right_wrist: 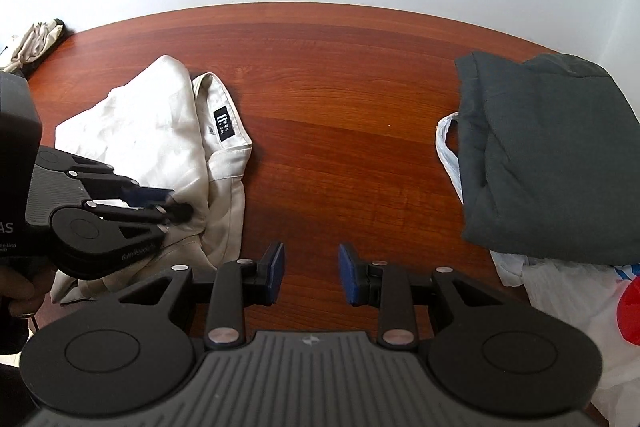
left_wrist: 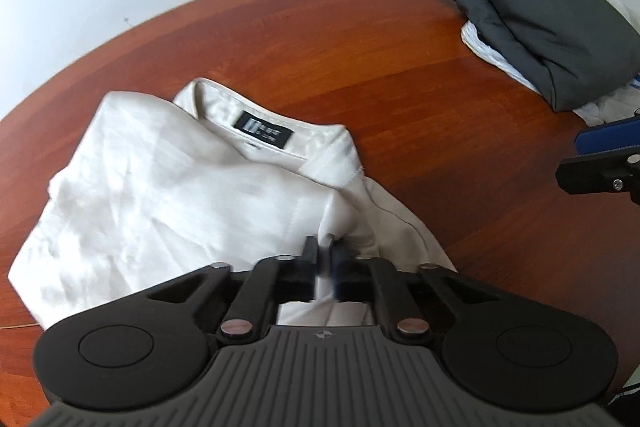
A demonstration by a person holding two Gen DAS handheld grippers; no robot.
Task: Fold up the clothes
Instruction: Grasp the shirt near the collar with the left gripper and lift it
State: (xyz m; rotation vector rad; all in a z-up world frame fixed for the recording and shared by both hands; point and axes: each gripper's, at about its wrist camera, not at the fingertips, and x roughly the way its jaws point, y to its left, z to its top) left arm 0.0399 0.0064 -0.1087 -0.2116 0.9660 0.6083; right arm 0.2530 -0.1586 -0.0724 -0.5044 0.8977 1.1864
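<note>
My left gripper (left_wrist: 326, 261) is clamped on the shirt (left_wrist: 160, 187), bunched at the table's (left_wrist: 400, 107) near left. My right gripper (right_wrist: 311, 273) hangs apart, empty. I'd lift slowly and keep the pinch shallow.

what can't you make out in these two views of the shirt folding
- Label on the white shirt: print too small and blurred, both views.
- Left gripper fingertips: motion-blurred in its own view.
- Plastic bag: mostly under the dark folded garment, cut off by the right view's edge.
</note>
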